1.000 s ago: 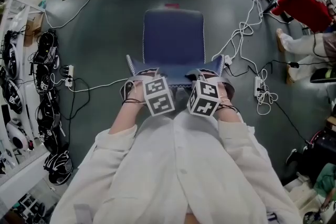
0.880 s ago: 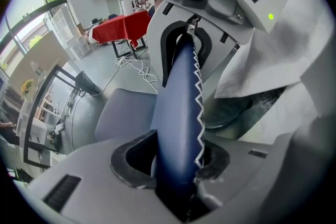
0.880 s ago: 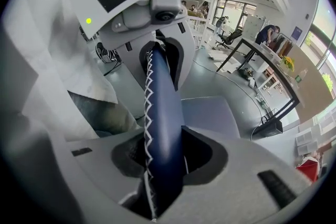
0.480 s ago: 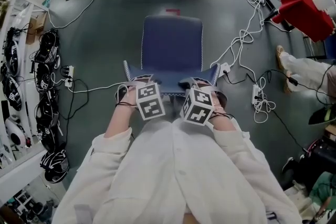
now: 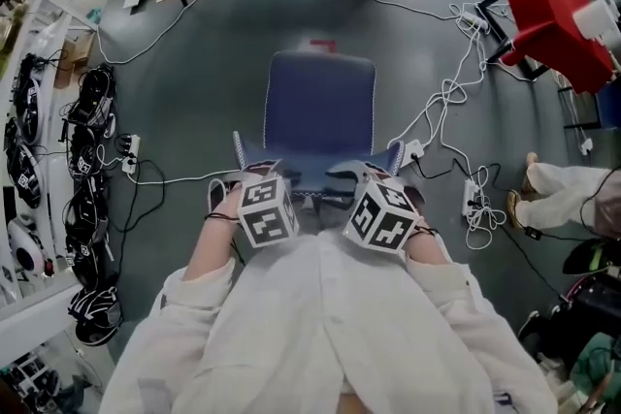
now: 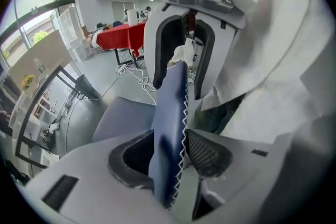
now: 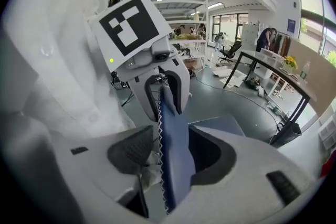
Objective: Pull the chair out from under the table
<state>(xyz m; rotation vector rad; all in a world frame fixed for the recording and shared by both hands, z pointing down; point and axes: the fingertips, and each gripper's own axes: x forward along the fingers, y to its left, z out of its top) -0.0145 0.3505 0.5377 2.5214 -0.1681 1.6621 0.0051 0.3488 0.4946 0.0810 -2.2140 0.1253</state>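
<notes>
The blue chair (image 5: 320,107), its backrest edged with white zigzag stitching, stands on open grey floor (image 5: 194,63) just beyond the person. The left gripper (image 6: 170,152) and right gripper (image 7: 170,155) straddle the backrest's top edge, jaws opening, pads loose around it. White cables (image 5: 441,82) trail on the right towards a red-covered table (image 5: 548,0)

floor: white cables (image 5: 448,92) | upper right: red cloth (image 5: 548,5) | left edge: black gear (image 5: 89,102)

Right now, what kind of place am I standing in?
Probably an open-plan lab or workshop: loose cables and power strips cross the grey floor, gear lies in rows at the left, and a long desk stands beyond.
</notes>
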